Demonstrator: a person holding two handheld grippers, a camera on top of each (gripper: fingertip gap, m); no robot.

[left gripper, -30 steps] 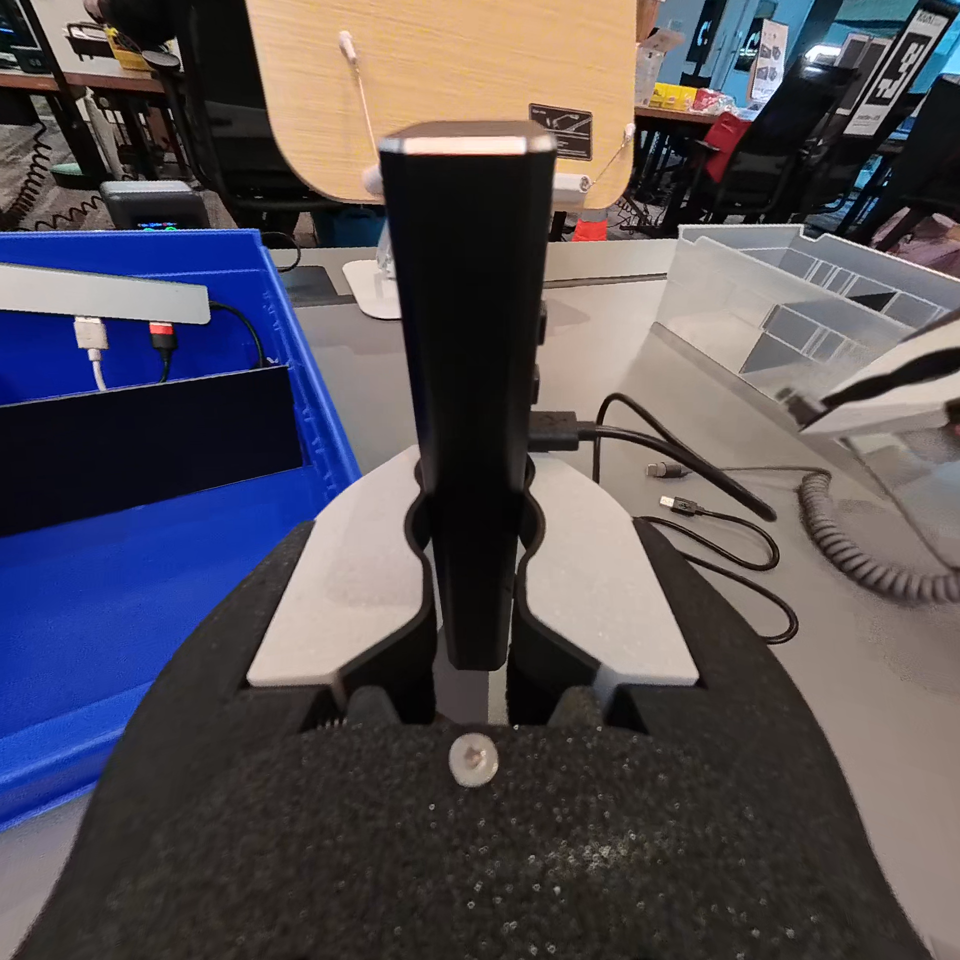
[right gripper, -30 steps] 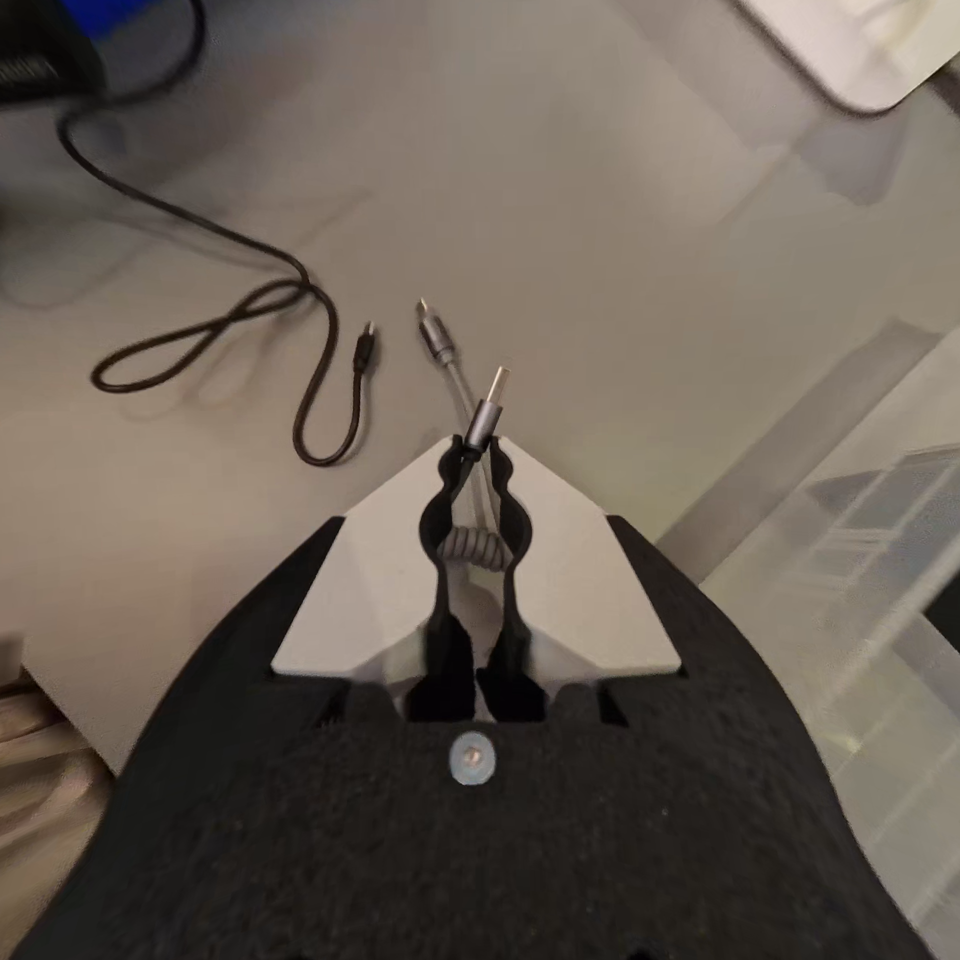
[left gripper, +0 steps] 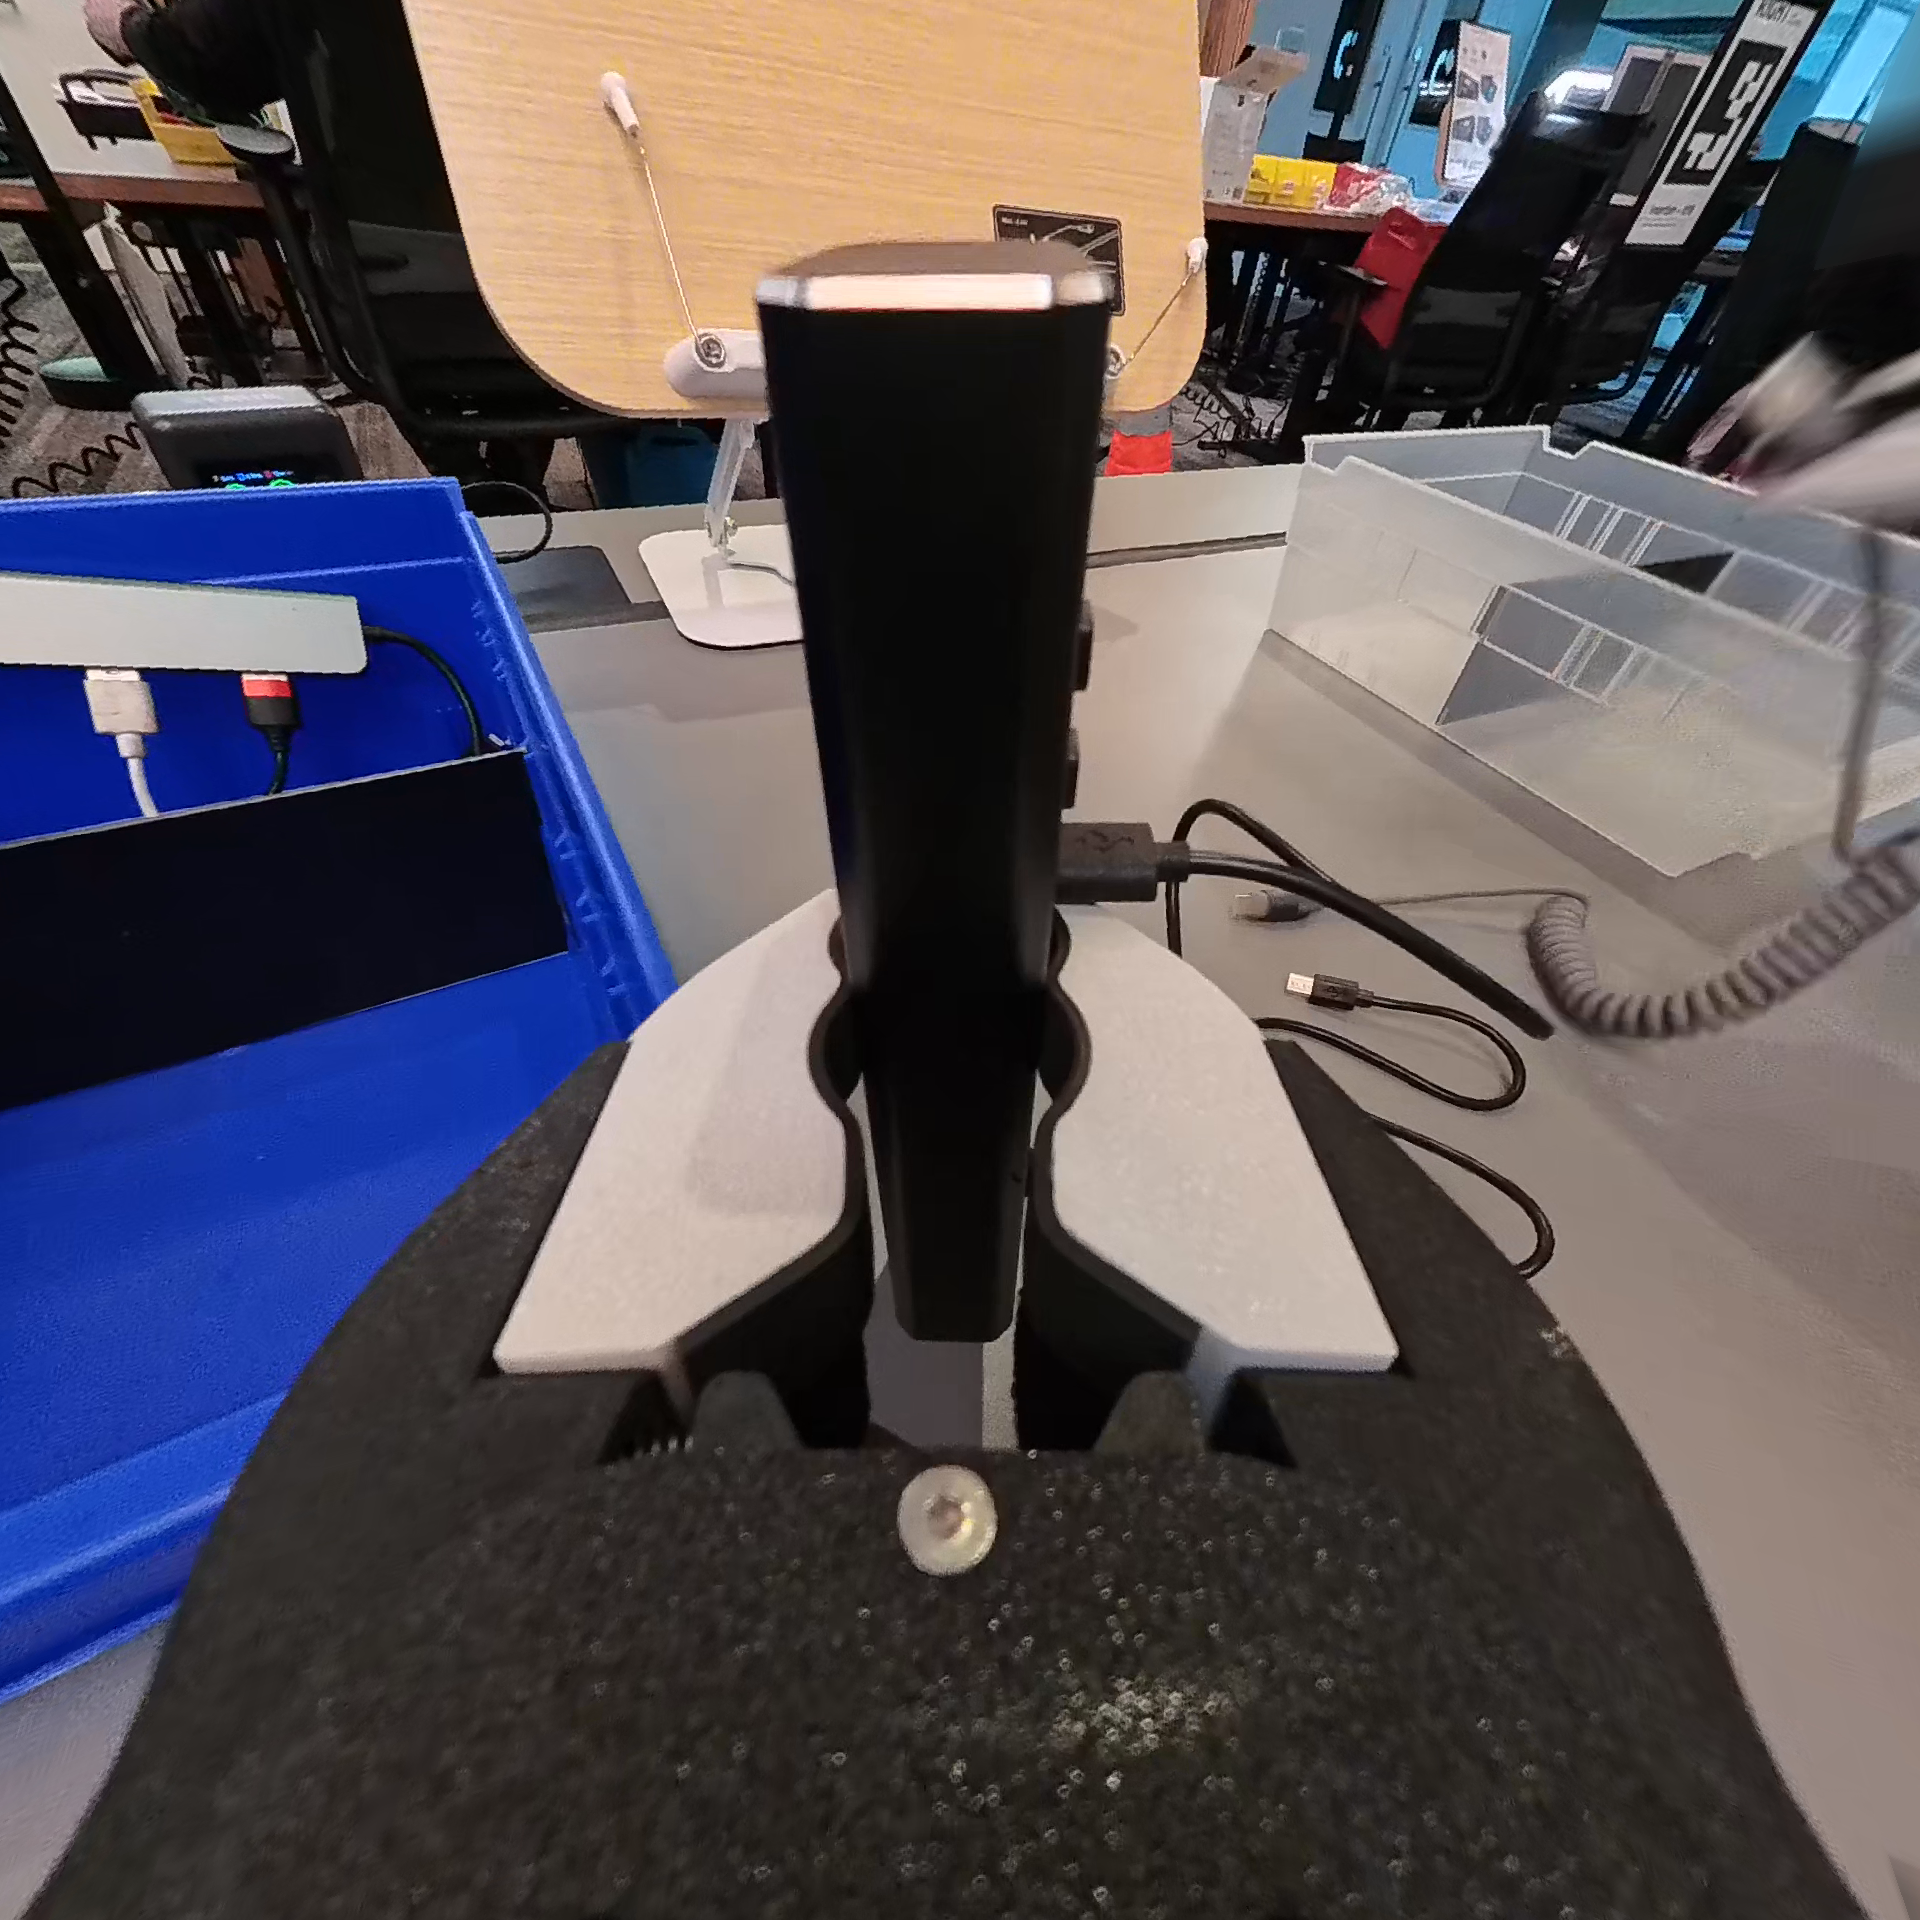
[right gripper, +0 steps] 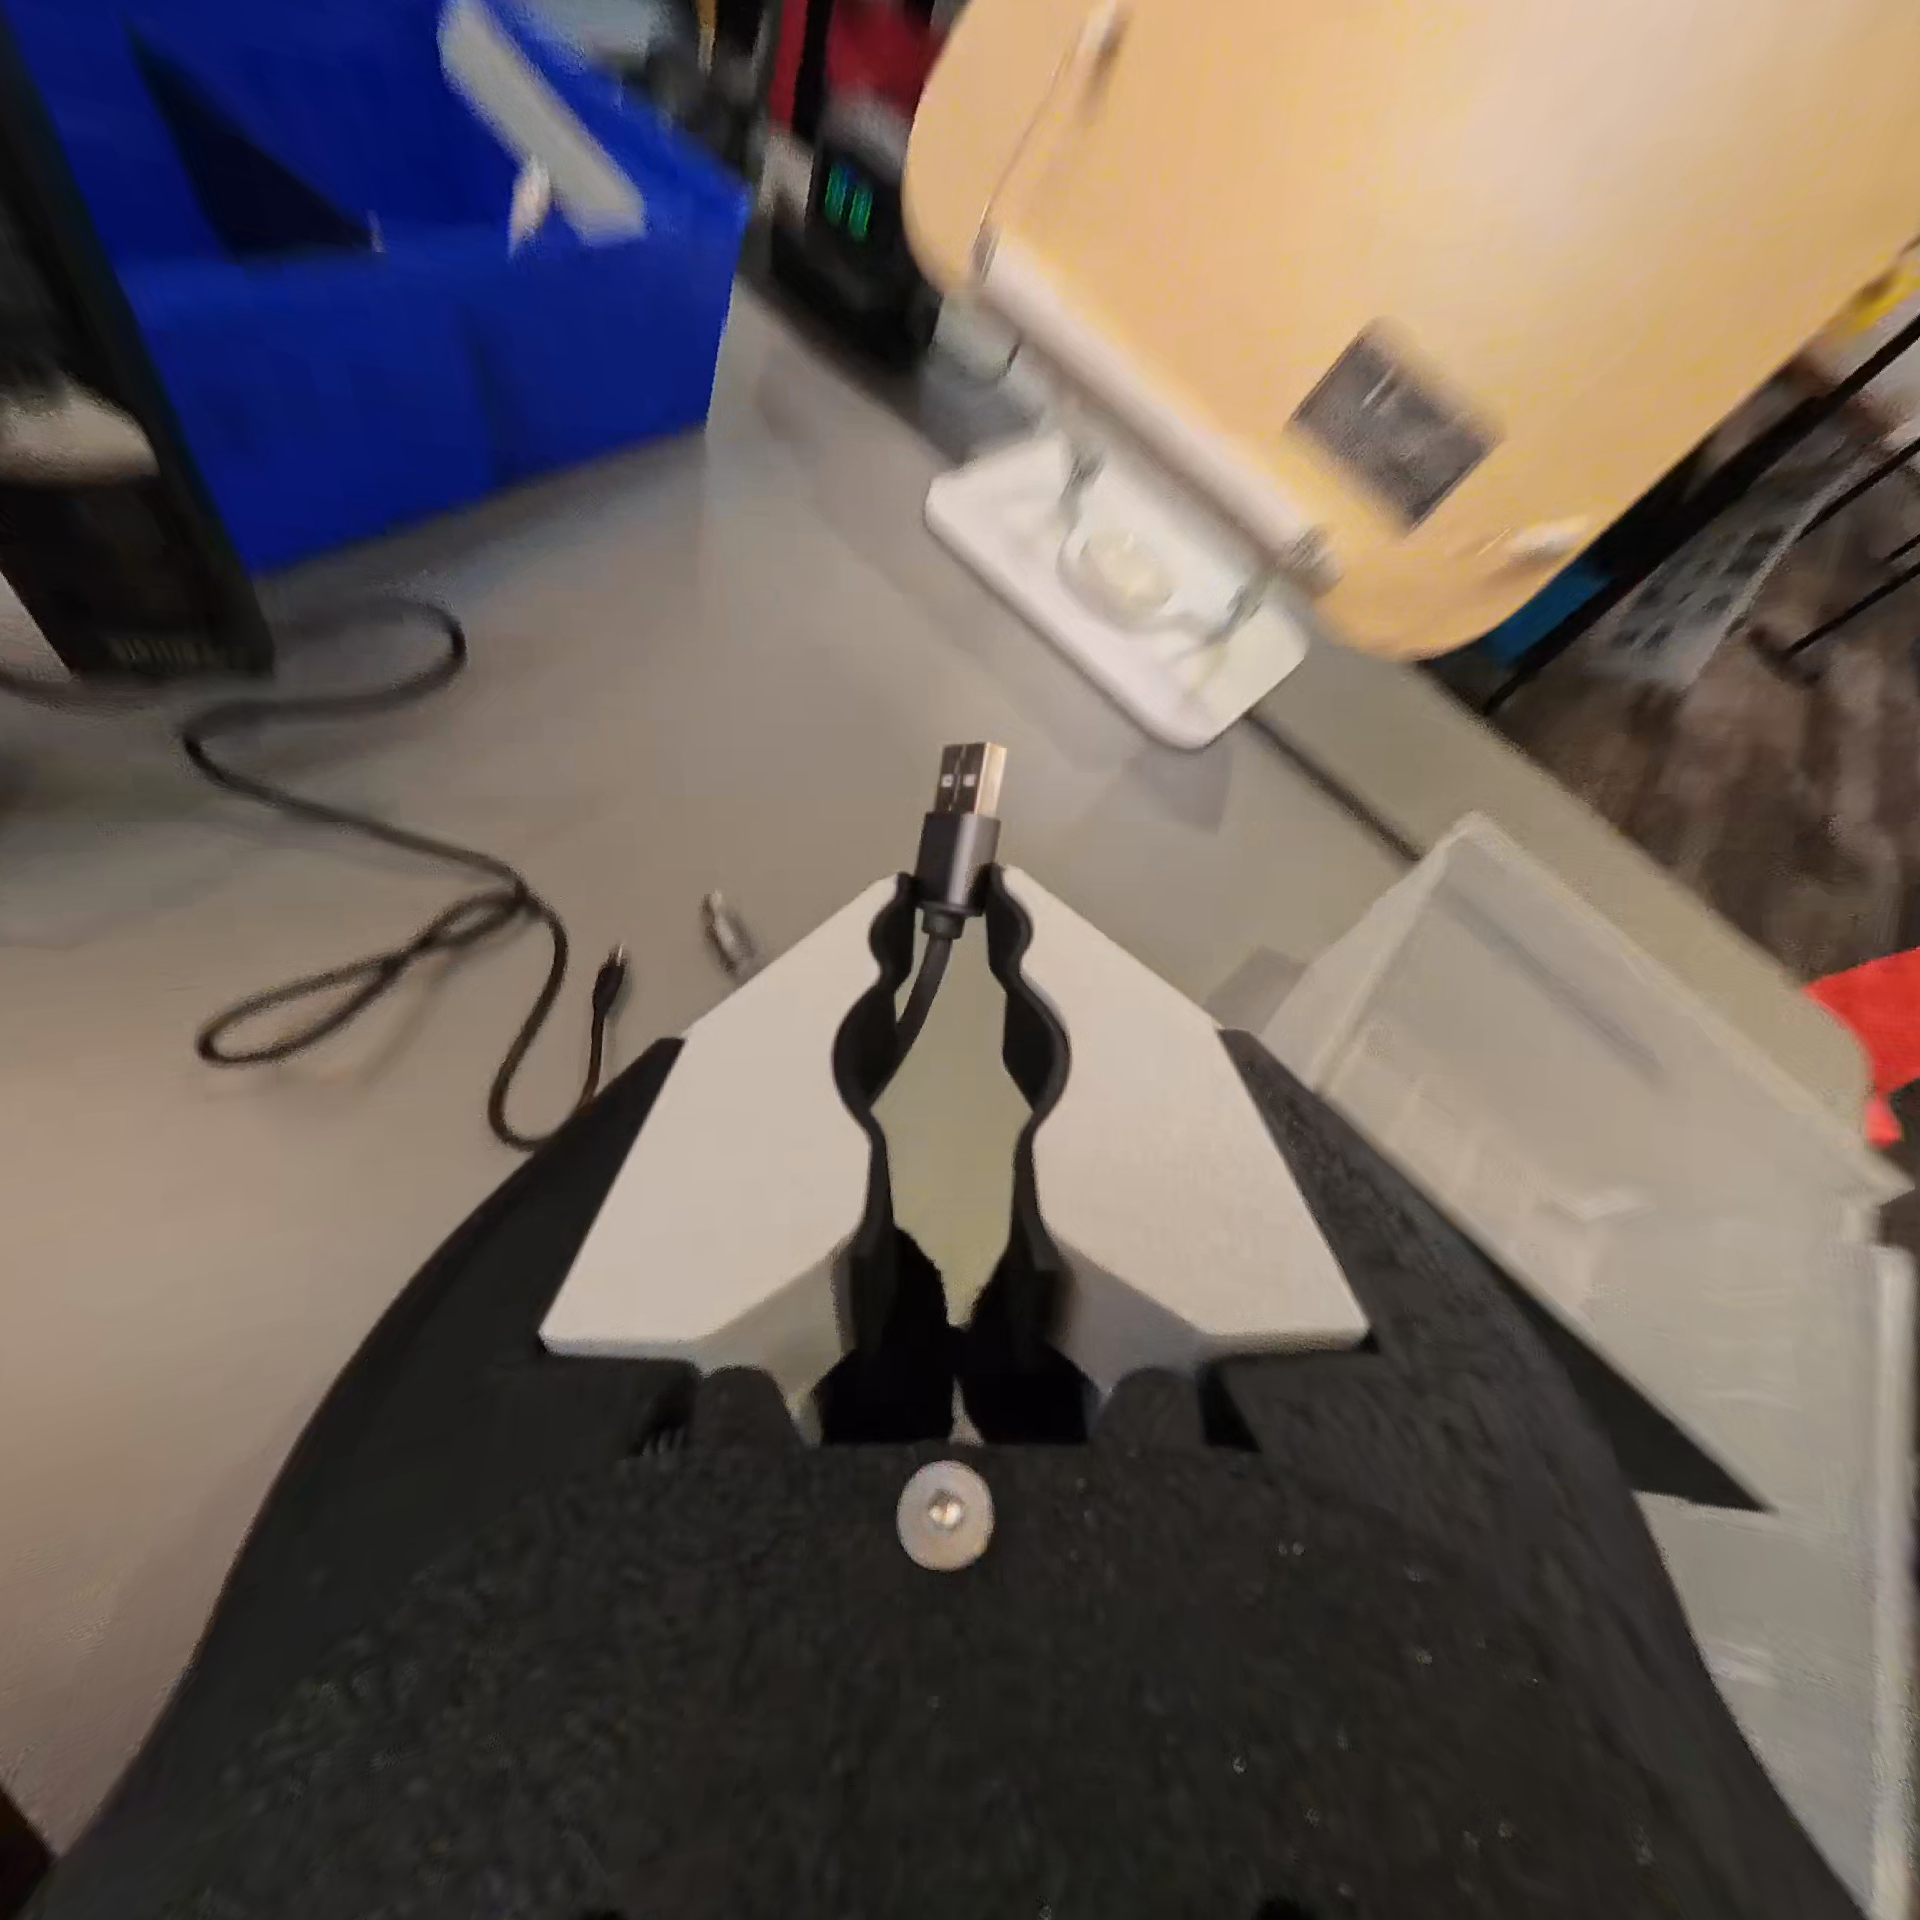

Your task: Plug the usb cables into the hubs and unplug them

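My left gripper (left gripper: 945, 935) is shut on a tall black USB hub (left gripper: 925, 644) and holds it upright above the grey table. A black USB plug (left gripper: 1107, 862) sits in the hub's right side, its cable trailing over the table. My right gripper (right gripper: 951, 883) is shut on a grey USB-A plug (right gripper: 961, 821) that points forward and up, with its coiled grey cable (left gripper: 1704, 966) hanging to the table. The right gripper shows blurred at the left wrist view's right edge (left gripper: 1839, 436). A silver hub (left gripper: 177, 634) with a white and a red-black plug sits in the blue bin.
A blue bin (left gripper: 260, 1195) stands left of the hub. A clear plastic organiser (left gripper: 1558, 665) stands at the right. A wooden board on a white stand (left gripper: 717, 592) is at the back. Loose black cable (right gripper: 364, 966) and small plugs (left gripper: 1320, 987) lie on the table. About 25 cm separates my left fingertips from my right.
My right gripper has risen and tilted from facing down at the table to facing forward, carrying the grey plug. The left gripper and black hub have held still.
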